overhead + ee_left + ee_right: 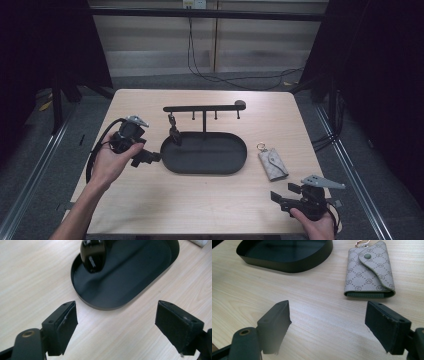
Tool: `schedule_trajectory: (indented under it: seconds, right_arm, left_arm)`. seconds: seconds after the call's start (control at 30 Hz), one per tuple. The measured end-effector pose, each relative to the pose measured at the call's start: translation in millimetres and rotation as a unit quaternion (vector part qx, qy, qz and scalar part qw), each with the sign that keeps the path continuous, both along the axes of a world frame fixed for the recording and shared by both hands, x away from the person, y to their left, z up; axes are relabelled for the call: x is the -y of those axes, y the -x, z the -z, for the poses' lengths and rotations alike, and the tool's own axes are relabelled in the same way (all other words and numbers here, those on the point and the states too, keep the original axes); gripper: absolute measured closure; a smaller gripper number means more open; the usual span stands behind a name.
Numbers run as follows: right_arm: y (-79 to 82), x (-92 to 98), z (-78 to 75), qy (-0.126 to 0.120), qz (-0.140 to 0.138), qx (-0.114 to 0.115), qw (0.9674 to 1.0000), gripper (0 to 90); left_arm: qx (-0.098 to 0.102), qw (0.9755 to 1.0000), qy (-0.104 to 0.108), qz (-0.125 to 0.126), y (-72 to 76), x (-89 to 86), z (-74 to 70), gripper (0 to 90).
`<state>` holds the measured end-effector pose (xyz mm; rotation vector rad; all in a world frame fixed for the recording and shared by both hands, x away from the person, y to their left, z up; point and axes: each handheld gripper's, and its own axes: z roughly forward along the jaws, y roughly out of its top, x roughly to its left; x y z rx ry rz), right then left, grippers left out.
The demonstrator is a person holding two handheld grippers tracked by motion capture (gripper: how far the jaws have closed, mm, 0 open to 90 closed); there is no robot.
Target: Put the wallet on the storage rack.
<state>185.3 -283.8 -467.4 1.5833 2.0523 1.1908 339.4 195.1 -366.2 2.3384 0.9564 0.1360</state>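
a pale wood-grain square table (200, 210) is seen from above, set on a grey floor (30, 165), with beige wall panels (150, 40) behind and black curtains (380, 75) at both sides. a black cable (192, 55) hangs down the wall and runs along the floor.

a black oval metal tray (204, 153) sits near the table's middle, with a black post and hook bar (204, 108) rising from its back edge. a glossy black fob-like item (174, 134) hangs from the bar over the tray's left end; what it is exactly cannot be told. a beige monogram-patterned key pouch (273, 164) with a snap flap and a gold ring lies flat on the table, just right of the tray and apart from it.

the left gripper (148, 157) is held by the left hand (107, 162) just left of the tray, jaws spread wide, nothing between them, pointed at the tray's left rim (100, 307). the right gripper (276, 199) is held by the right hand (315, 222) right of the tray and nearer the person, jaws spread wide and empty, with the pouch (369, 271) lying just beyond them, not touched.
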Motion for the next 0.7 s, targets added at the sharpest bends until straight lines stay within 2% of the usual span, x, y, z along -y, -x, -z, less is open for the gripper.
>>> schedule_trajectory:
  seconds: [0.03,0.1,0.13,0.2,0.27,0.43,0.57,0.7]
  right_arm:
    - [-0.4,-0.5,0.2,0.001,-0.001,0.0,1.0,20.3]
    - [-0.2,-0.6,-0.1,0.001,0.0,0.0,1.0,20.3]
    - [-0.2,-0.2,-0.1,-0.001,0.0,0.001,1.0,20.3]
    - [-0.8,1.0,0.2,-0.003,0.002,0.0,1.0,20.2]
    - [-1.3,1.5,0.3,-0.005,0.001,0.0,1.0,20.3]
    - [-0.4,2.9,-0.7,-0.009,0.001,0.002,1.0,19.3]
    - [-2.9,4.3,-1.6,-0.014,-0.013,0.007,0.9998,15.9]
    - [-9.5,4.0,-1.2,-0.012,-0.011,-0.001,0.9999,16.3]
  left_arm:
    - [0.005,1.0,0.003,-0.004,2.5,-0.5,1.8,17.8]
    - [0.004,0.9996,0.023,-0.014,11.7,-2.7,7.8,18.3]
    - [0.001,0.9995,0.03,-0.012,17.1,-3.5,11.3,19.4]
    - [-0.001,0.9995,0.031,-0.006,26.0,-4.2,18.7,20.3]
    - [0.001,0.999,0.043,-0.008,32.8,-8.1,24.6,20.2]
    - [0.025,0.9965,0.072,-0.035,50.6,-22.4,37.3,20.2]
    - [0.027,0.9957,0.08,-0.04,61.4,-29.6,48.5,20.2]
    - [0.027,0.9942,0.096,-0.039,71.9,-33.5,62.4,20.2]
